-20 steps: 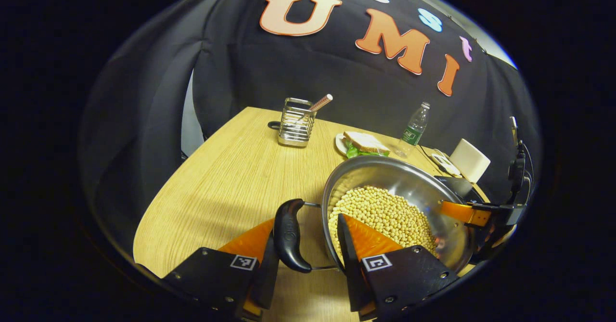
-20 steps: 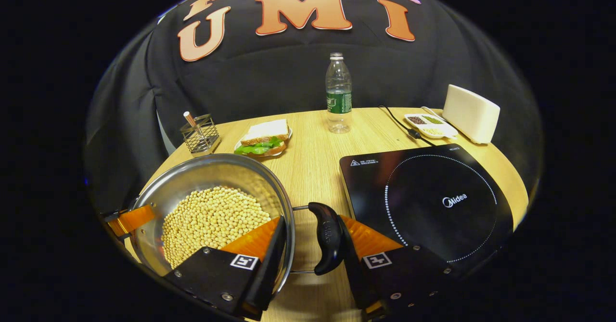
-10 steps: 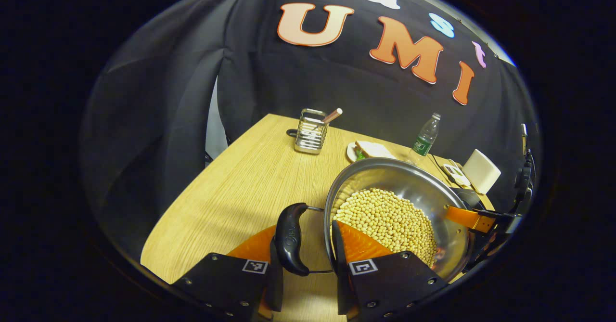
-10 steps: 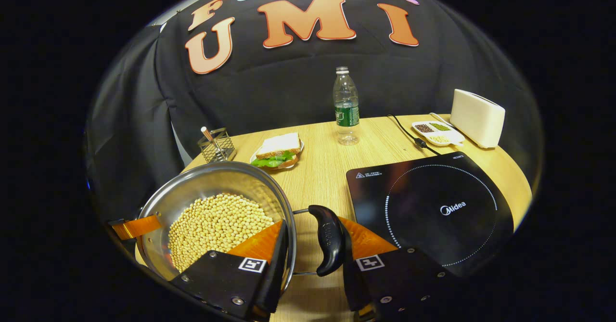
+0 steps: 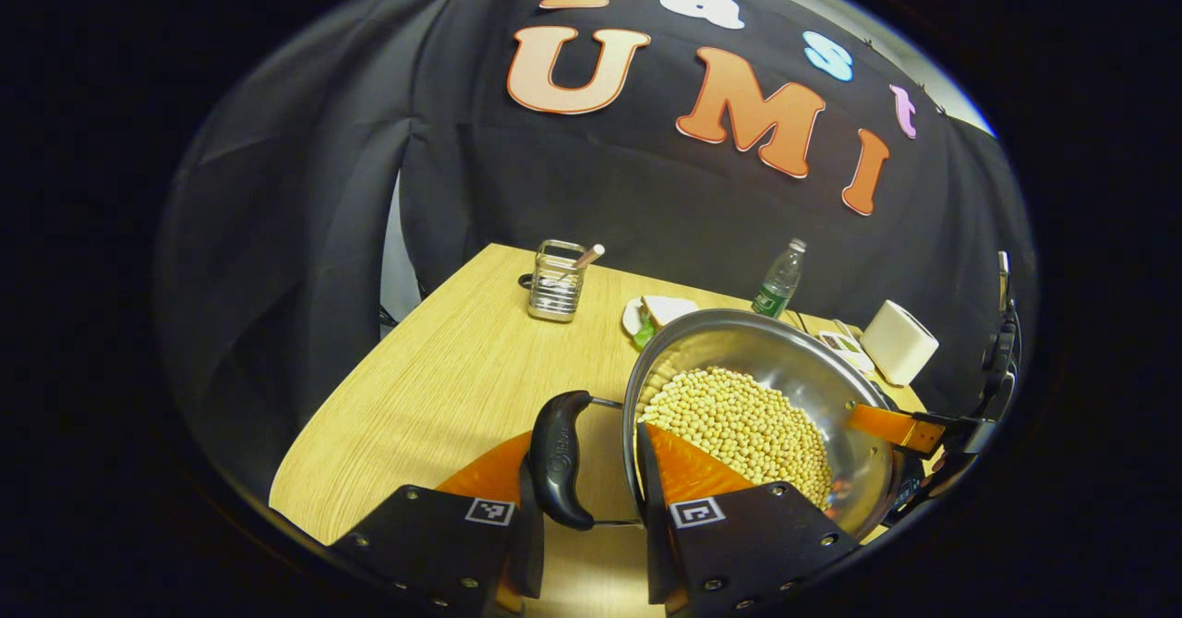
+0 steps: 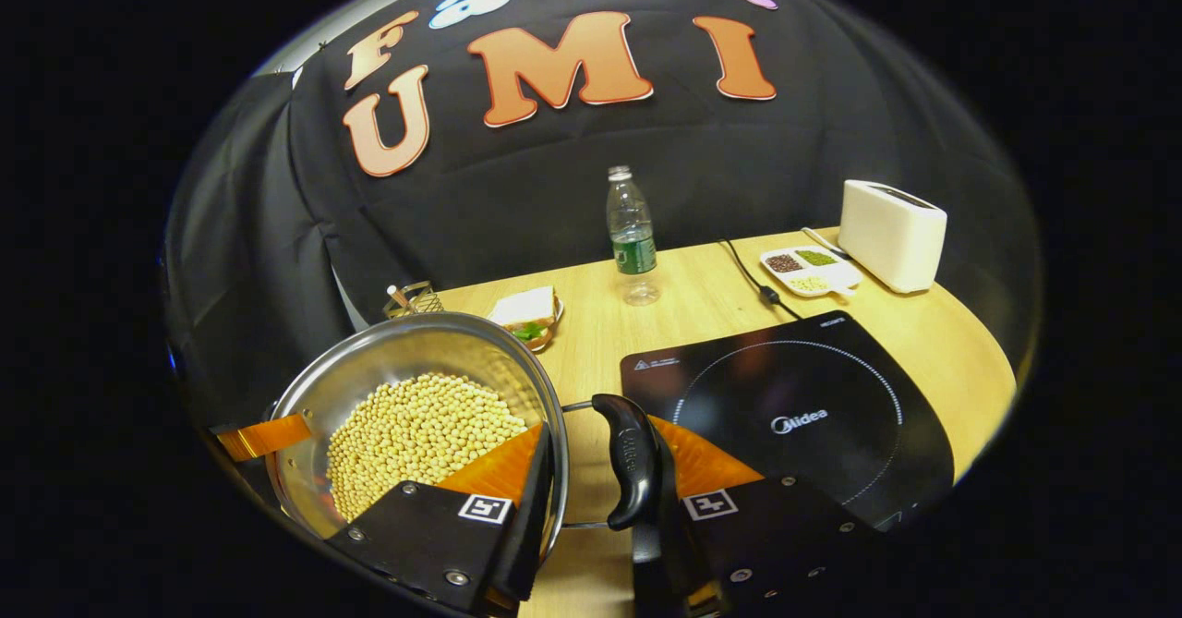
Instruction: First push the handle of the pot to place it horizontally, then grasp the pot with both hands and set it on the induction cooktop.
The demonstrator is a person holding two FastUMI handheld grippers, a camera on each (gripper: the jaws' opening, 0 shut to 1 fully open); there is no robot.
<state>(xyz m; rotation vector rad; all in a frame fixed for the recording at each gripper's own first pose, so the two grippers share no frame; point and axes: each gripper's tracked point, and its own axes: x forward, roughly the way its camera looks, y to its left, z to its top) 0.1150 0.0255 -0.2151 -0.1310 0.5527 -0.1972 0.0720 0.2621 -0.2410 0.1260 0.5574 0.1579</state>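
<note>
The left gripper (image 5: pixel 584 498) is closing on the pot's (image 5: pixel 794 359) left handle (image 5: pixel 556 461), one finger outside the black grip and the other inside the rim, both pressing in. The right gripper (image 6: pixel 600 489) is clamping the right handle (image 6: pixel 631 459) the same way, one finger inside the rim and one outside the grip. The pot (image 6: pixel 388 355), holding pale beans (image 6: pixel 420 438), is hanging between the two grippers above the tabletop (image 6: pixel 702 295), left of the cooktop (image 6: pixel 794 415) and not on it. The right gripper (image 5: pixel 900 426) is also showing at the pot's far rim in the left gripper view. Farther back, a bottle (image 6: pixel 632 235), a sandwich (image 6: pixel 526 313), a wire holder (image 5: pixel 556 281), a small tray (image 6: pixel 811 270) and a white toaster (image 6: pixel 891 235) are standing on the tabletop.
</note>
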